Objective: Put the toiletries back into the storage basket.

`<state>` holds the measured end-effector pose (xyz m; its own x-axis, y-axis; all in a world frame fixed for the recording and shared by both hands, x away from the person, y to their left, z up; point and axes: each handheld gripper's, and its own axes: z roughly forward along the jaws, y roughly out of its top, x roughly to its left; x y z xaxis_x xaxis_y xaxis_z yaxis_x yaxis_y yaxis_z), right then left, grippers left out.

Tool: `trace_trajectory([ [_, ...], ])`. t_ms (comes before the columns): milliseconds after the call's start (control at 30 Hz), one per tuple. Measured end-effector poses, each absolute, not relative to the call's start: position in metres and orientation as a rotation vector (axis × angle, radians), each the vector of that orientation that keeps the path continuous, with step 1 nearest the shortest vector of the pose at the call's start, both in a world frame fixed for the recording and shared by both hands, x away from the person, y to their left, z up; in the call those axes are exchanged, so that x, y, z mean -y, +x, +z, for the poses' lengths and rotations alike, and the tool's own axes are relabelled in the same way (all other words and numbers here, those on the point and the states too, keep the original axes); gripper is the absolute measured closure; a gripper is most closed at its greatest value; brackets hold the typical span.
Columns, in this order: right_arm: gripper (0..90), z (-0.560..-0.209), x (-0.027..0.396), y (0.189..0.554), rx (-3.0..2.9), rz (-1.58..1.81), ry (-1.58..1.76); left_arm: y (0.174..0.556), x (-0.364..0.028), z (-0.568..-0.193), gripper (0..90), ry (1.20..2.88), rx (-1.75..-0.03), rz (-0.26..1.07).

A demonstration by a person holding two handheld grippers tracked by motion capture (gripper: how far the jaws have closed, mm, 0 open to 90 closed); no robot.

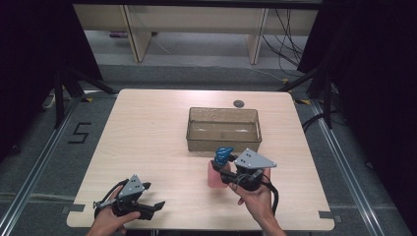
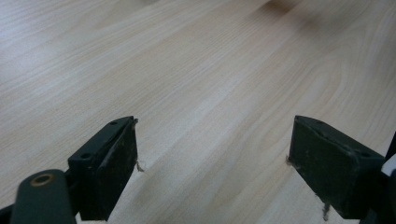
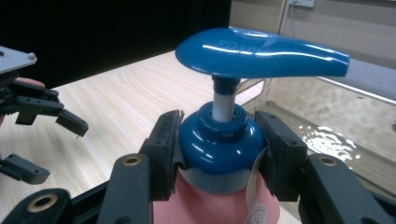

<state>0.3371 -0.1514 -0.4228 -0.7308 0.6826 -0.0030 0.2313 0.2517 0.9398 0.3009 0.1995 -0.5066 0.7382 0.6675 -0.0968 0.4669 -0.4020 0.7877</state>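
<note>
The right tongs [image 3: 219, 154] pinch a pump bottle [image 3: 219, 144] at its neck, their flat black rubber pads pressed against either side of the glossy, dome-shaped blue collar; below the collar the body is soft pink plastic with a pale round label, and above it a white stem carries a smooth, elongated blue pump head. In the high view the bottle [image 1: 215, 173] stands just on the near side of the clear bin [image 1: 223, 129], held by the right tongs [image 1: 222, 169], which a hand grips from the near edge under a grey three-cornered plate. The left tongs [image 1: 155, 206] lie well to the left of the bin and nearer the front edge, low over the tabletop [image 1: 147, 128], and in their own view the left tongs [image 2: 212, 168] are spread wide with nothing but bare wood grain between the scuffed, blocky black pads. The tabletop is pale laminate with a fine light-wood pattern and rounded corners. The bin is a rectangular, translucent smoky-brown plastic tub with straight walls. Just beyond the bin, a small dark round cap [image 1: 239, 103] sits in the tabletop. Farther off lie a grey floor, black stands, loose cables and pale wooden furniture legs, with dark curtains at both sides.
</note>
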Motion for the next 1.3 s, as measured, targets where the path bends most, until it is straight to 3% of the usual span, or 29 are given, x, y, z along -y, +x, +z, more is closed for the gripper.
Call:
trace_trajectory([
  [533, 53.5, -0.386, 0.175, 0.356, -2.048, 1.458, 0.882, 0.303, -0.203, -0.506, 15.0, 2.111, -0.848, 0.302],
  [1300, 53.5, -0.36, 0.205, 0.375, -1.925, 1.456, 0.94, 0.302, -0.2, -0.507, 15.0, 2.061, -0.864, 0.296],
])
